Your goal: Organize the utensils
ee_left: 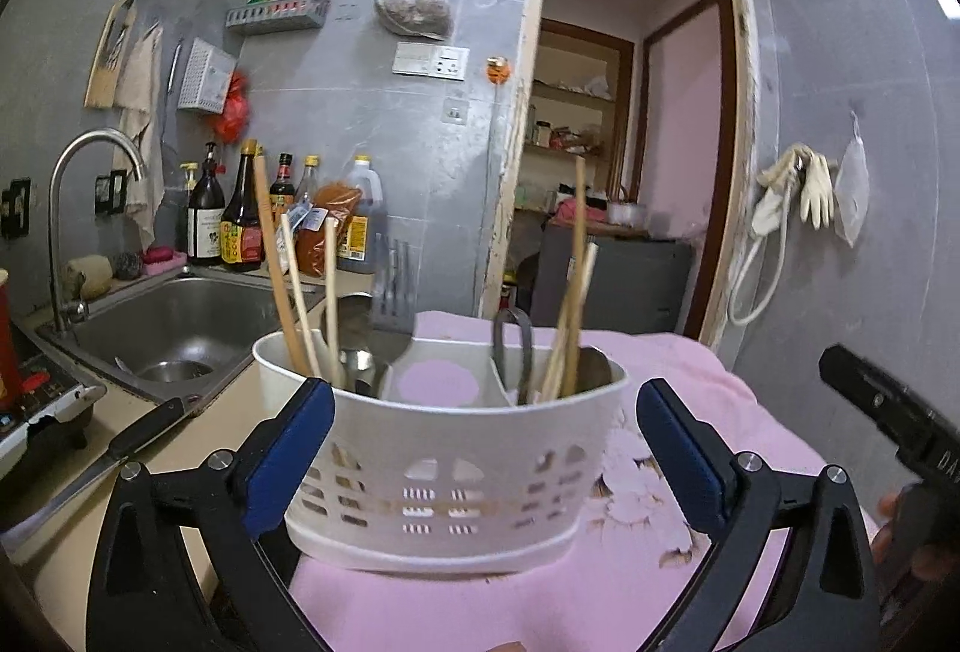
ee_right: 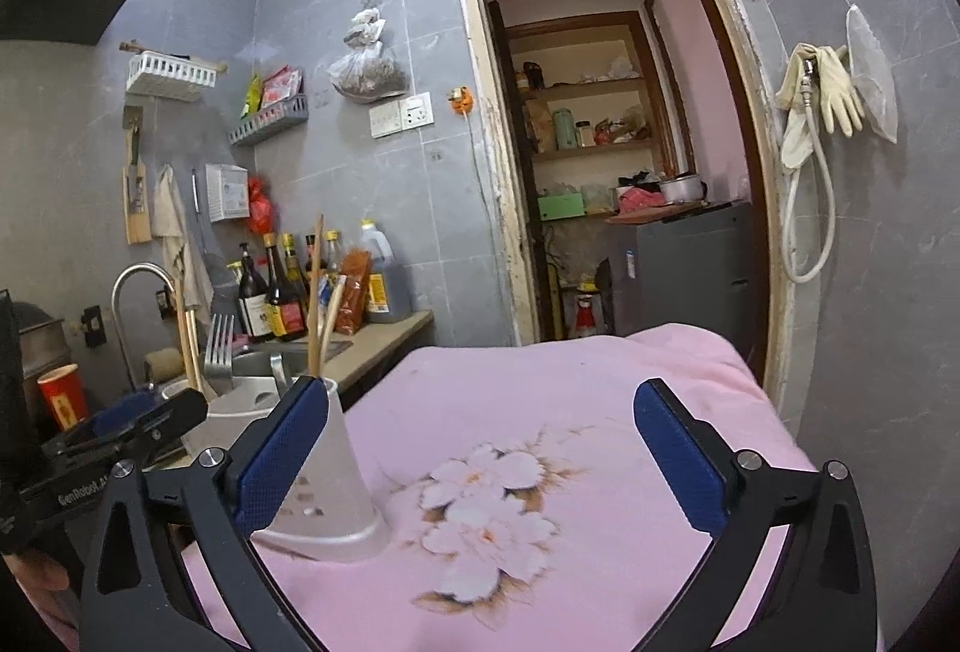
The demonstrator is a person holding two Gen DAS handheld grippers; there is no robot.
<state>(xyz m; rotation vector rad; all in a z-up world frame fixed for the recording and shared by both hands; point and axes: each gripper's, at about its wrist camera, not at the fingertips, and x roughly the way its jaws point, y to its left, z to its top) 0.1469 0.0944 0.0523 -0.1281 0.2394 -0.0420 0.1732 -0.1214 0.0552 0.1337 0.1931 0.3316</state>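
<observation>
A sink [ee_left: 174,334] and sauce bottles [ee_left: 240,214] are seen far left; the white utensil caddy [ee_left: 444,442], filled with chopsticks [ee_left: 300,286], is flanked by the released left gripper [ee_left: 480,442]; the right gripper [ee_right: 480,460] is spread wide, nothing grasped.

The lower ends of the chopsticks [ee_left: 282,256], the fork [ee_left: 393,292] and the dark-handled tool [ee_left: 513,352] are hidden inside the white utensil caddy [ee_left: 456,448]. The chopsticks at centre right are blurred. At the lower left of the left wrist view, a knife [ee_left: 108,463] is partly covered by the gripper frame. The labels on the sauce bottles [ee_left: 240,214] are too small to be read. In the right wrist view, most of the caddy [ee_right: 336,484] is hidden behind the blue left pad [ee_right: 276,460].
</observation>
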